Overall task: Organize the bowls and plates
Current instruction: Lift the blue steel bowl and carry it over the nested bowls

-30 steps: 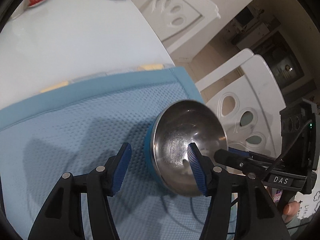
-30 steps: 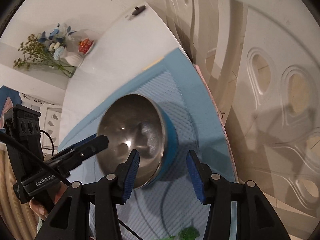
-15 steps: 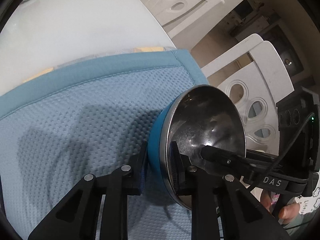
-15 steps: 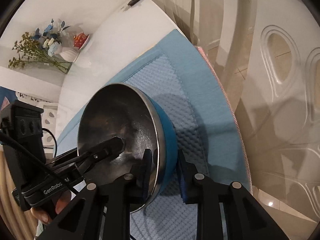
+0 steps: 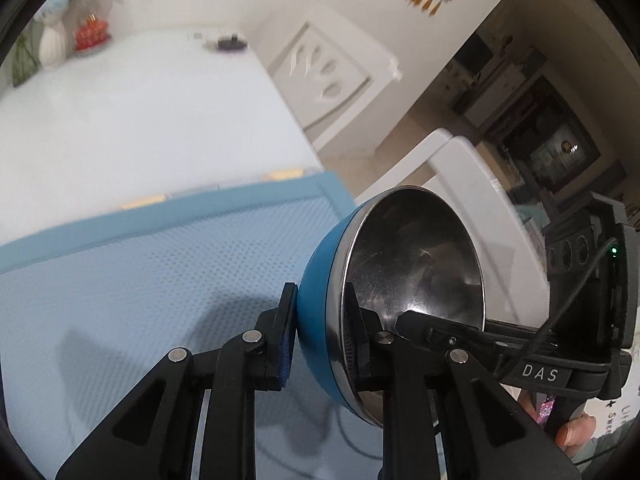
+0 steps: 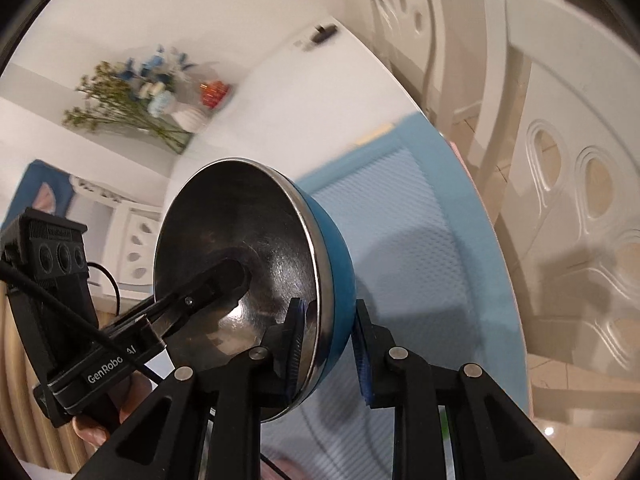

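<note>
Bowl: one bowl (image 5: 400, 280), blue outside and steel inside, held tilted on edge above the blue mat (image 5: 140, 280); its open side faces right in the left wrist view and left in the right wrist view (image 6: 248, 264).
Left gripper: left gripper (image 5: 320, 320) closed on the near rim of the bowl, one pad on the blue outer wall, the other inside the steel cavity.
Right gripper: right gripper (image 6: 326, 344) straddles the rim on the opposite side; the inner finger touches the steel face, the outer finger stands just beside the blue wall with a thin gap showing. Cannot tell whether it clamps.
Cross view: each gripper's finger reaches into the bowl cavity in the other's camera.
Mat edges: darker blue border runs along the far side and the right side; the right border lies near the table edge.
Table: white table (image 5: 140, 112) extends far and left past the mat, bare over most of its area.
Far objects: white vase with flowers (image 6: 160, 96), a red item (image 5: 92, 32) and a small dark object (image 5: 230, 43) all sit at the far end, well apart from the bowl.
Right margin: white chairs (image 6: 568, 168) stand just beside the table's right edge.
Room under bowl: the bowl's shadow falls on open mat.
</note>
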Motion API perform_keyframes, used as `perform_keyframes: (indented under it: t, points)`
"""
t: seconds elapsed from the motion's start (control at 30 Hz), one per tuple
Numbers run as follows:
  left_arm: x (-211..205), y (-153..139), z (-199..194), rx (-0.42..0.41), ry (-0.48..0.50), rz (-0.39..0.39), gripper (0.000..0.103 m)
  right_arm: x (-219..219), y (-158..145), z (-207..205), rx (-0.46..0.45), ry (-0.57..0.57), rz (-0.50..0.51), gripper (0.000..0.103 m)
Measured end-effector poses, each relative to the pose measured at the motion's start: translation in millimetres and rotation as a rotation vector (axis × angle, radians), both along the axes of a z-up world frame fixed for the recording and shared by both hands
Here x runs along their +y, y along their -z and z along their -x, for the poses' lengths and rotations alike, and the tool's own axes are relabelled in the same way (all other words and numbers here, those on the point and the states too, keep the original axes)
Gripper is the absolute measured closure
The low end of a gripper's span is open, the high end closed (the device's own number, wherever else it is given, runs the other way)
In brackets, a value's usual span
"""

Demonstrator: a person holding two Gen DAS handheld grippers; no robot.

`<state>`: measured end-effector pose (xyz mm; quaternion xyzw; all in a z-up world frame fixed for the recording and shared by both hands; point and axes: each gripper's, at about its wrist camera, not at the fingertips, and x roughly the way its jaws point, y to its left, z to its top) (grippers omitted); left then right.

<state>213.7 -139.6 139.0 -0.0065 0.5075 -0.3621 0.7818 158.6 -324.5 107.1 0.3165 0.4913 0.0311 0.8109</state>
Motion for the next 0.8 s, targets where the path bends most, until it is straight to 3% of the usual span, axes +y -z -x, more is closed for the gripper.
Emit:
perform_keyframes:
  t: [0.4, 0.63, 0.8]
  points:
    - [63.8, -114.4, 105.3, -0.219, -0.129, 0.056, 0.086, 71.4, -111.2, 78.6, -0.169, -0.073, 0.026, 0.081]
    - [96.7, -133.0, 157.1, -0.268, -0.135, 0.080, 0.086, 112.7, -141.6, 138.4, -0.207, -0.068, 0.070, 0.080]
    - [120.8, -110.6, 184.2, -0.222, -0.128, 0.039, 0.085, 151.1, -139.8, 175.2, -0.171, -0.043, 0.096, 0.079]
